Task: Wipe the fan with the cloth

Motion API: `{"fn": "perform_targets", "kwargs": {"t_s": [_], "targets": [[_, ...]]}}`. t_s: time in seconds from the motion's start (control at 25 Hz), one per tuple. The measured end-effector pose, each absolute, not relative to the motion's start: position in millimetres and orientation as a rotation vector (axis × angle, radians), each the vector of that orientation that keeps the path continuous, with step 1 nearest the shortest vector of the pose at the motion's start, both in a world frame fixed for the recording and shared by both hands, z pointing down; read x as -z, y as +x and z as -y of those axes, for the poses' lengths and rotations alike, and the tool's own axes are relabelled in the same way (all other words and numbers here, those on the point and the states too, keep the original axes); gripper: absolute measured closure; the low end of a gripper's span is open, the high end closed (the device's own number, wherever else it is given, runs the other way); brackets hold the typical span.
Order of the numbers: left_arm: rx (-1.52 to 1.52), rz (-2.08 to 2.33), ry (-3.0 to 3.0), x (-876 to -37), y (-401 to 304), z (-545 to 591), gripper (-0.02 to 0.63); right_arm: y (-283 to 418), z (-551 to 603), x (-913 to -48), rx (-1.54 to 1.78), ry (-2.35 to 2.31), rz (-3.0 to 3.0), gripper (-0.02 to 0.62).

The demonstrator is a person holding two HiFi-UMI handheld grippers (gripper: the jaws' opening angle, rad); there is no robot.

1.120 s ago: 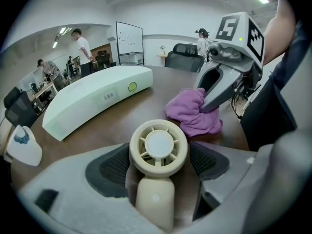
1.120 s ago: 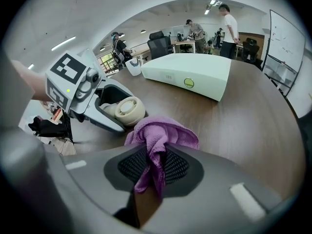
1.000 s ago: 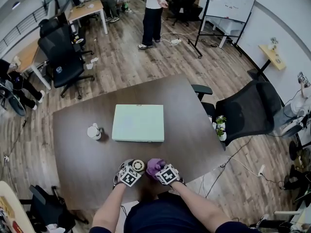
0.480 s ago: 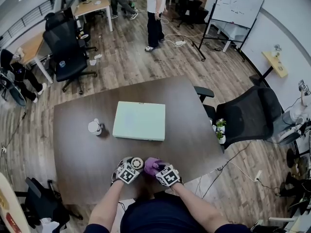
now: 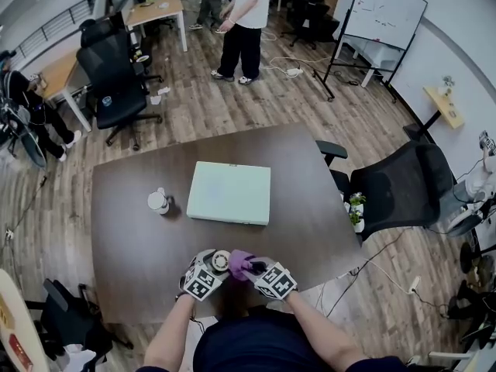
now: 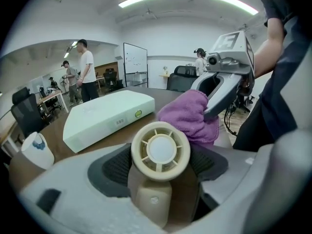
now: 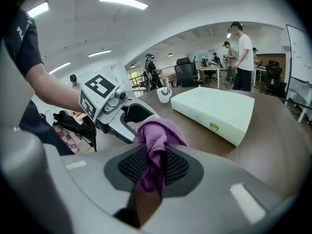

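Note:
A small cream fan [image 6: 160, 151] with a round grille sits between the jaws of my left gripper [image 6: 161, 167], which is shut on it; in the head view the fan [image 5: 221, 260] shows just ahead of that gripper [image 5: 208, 273]. My right gripper [image 7: 153, 165] is shut on a purple cloth [image 7: 155, 138], bunched above its pads. In the head view the cloth [image 5: 241, 263] lies right beside the fan, held by the right gripper [image 5: 260, 272]. From the left gripper view the cloth [image 6: 190, 121] sits against the fan's right rim. Both are lifted above the table's near edge.
A pale green flat box [image 5: 229, 193] lies mid-table on the dark brown table [image 5: 139, 246]. A white cup [image 5: 158, 201] stands left of it. Black office chairs [image 5: 399, 180] flank the table. People stand at the far end of the room [image 5: 246, 22].
Both grippers have risen from the table's near edge with the fan and the cloth, staying close together. The head view has shifted slightly.

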State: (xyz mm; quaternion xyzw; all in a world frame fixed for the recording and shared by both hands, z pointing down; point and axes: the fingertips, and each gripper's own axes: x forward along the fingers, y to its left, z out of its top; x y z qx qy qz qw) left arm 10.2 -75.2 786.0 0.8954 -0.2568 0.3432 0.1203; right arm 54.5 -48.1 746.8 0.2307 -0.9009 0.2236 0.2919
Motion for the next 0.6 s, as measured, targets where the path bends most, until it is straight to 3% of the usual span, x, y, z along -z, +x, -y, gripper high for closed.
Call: {"fn": "perform_targets", "kwargs": {"t_s": [0.6], "targets": [[-0.76, 0.683, 2.761, -701, 6, 53, 0.236, 33, 67, -646, -0.331, 0.585, 2.58, 0.509]]}}
